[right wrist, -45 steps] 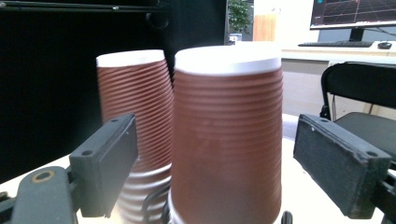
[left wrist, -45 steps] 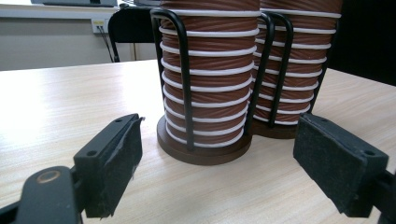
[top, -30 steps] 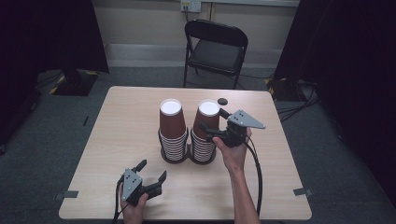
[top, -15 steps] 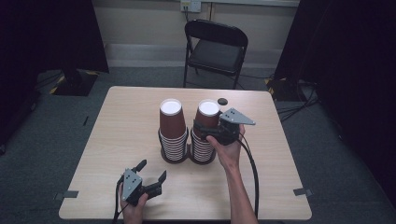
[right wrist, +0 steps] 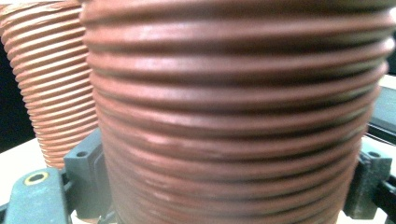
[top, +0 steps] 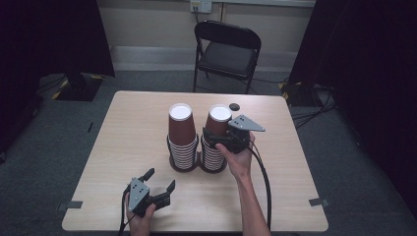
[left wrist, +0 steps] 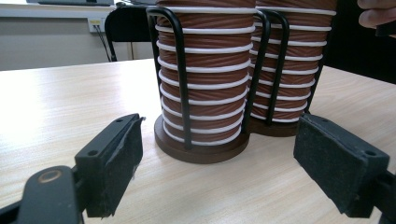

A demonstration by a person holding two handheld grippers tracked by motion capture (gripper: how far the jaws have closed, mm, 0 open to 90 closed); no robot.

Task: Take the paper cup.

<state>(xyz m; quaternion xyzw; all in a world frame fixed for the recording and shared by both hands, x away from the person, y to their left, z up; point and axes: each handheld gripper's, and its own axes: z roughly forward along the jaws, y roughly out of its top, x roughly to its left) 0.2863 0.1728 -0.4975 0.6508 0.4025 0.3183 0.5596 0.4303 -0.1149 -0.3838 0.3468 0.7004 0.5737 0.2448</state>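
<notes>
Two stacks of brown ribbed paper cups stand side by side in black wire holders at mid-table: the left stack (top: 182,135) (left wrist: 205,79) and the right stack (top: 215,147) (left wrist: 289,70). My right gripper (top: 214,137) (right wrist: 229,186) is open around the top cup (top: 220,118) (right wrist: 233,107) of the right stack. One jaw sits close on each side of that cup. My left gripper (top: 160,179) (left wrist: 219,135) rests low on the table near the front edge. It is open with nothing in it and faces the left holder's round base (left wrist: 201,149).
A small black round object (top: 234,106) lies on the table (top: 133,123) behind the right stack. A black folding chair (top: 226,49) stands beyond the far edge. Cables trail from both grippers toward the front edge.
My right gripper has moved left and slightly down, so the right stack's top cup now sits between its jaws. The left gripper has not moved.
</notes>
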